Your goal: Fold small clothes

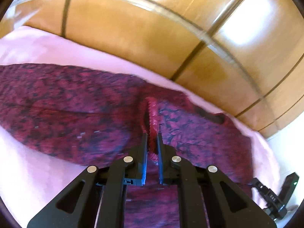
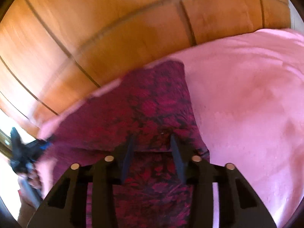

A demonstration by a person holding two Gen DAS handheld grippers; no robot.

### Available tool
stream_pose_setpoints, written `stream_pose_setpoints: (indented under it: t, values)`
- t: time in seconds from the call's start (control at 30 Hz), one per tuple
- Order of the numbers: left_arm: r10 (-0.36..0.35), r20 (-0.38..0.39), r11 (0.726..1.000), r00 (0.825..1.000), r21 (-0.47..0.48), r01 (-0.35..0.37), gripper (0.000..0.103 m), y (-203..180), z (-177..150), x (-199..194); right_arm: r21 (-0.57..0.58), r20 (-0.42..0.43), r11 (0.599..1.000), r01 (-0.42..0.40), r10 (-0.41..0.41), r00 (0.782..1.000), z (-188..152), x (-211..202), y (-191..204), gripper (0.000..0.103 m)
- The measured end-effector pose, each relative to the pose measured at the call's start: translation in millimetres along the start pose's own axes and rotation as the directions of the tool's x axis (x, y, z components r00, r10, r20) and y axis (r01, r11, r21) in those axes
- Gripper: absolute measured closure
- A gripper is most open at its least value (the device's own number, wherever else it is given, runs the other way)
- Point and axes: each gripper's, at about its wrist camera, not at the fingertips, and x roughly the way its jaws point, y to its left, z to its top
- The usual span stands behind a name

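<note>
A dark red and black patterned knit garment [image 1: 76,110] lies spread on a pink cover [image 1: 38,45]. My left gripper [image 1: 152,134] is shut on a raised red ridge of the cloth, which is pinched between its pads. In the right wrist view the same garment [image 2: 152,98] runs under my right gripper [image 2: 152,138]. Its fingers [image 2: 130,148] stand apart with their tips sunk into the fabric and cloth lying between them. The picture is blurred, and I see no pinch there. The right gripper [image 1: 275,195] also shows at the lower right of the left wrist view.
Wooden panels [image 1: 133,28] with dark seams rise just behind the pink cover [image 2: 247,95]. The garment's far edge lies close to that wood. At the left of the right wrist view the left gripper [image 2: 24,152] is a dark blur, held by a hand [image 2: 33,176].
</note>
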Motion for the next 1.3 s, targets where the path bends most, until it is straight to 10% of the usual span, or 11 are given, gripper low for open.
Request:
stream_pose_setpoints:
  t: [0.2, 0.33, 0.7, 0.9, 1.13, 1.3]
  values:
    - [0.055, -0.009, 0.997, 0.998, 0.053, -0.054, 0.095, -4.9, -22.5, 10.8, -0.049, 0.005, 0.998, 0.035, -0.035, 0.999, -1.4, 1.1, 6.1, 0.073]
    - [0.032, 0.017, 0.998, 0.999, 0.049, -0.032, 0.095, -5.5, -19.6, 4.8, -0.106, 0.062, 0.993, 0.052, -0.046, 0.997, 14.4, -15.2, 29.3, 0.051]
    - [0.091, 0.02, 0.995, 0.996, 0.047, -0.091, 0.091, 1.9, -18.4, 20.0, -0.262, 0.085, 0.935, 0.239, -0.224, 0.971, 4.2, 56.0, 79.3, 0.051]
    - [0.059, 0.054, 0.998, 0.997, 0.013, -0.06, 0.066, 19.6, -24.0, -20.1, -0.27, 0.102, 0.932, 0.24, -0.221, 0.97, 2.0, 47.1, 87.4, 0.033]
    - [0.059, 0.113, 0.975, 0.992, -0.218, -0.034, 0.062, 122.9, -31.4, -90.2, -0.312, 0.127, 0.936, 0.165, -0.131, 0.983, -36.1, 3.7, 102.3, 0.022]
    - [0.127, 0.189, 0.888, 0.974, -0.459, -0.027, 0.062, 230.5, -25.8, -138.4, -0.375, 0.081, 0.917, 0.135, -0.113, 0.99, -69.8, -0.3, 114.1, 0.021]
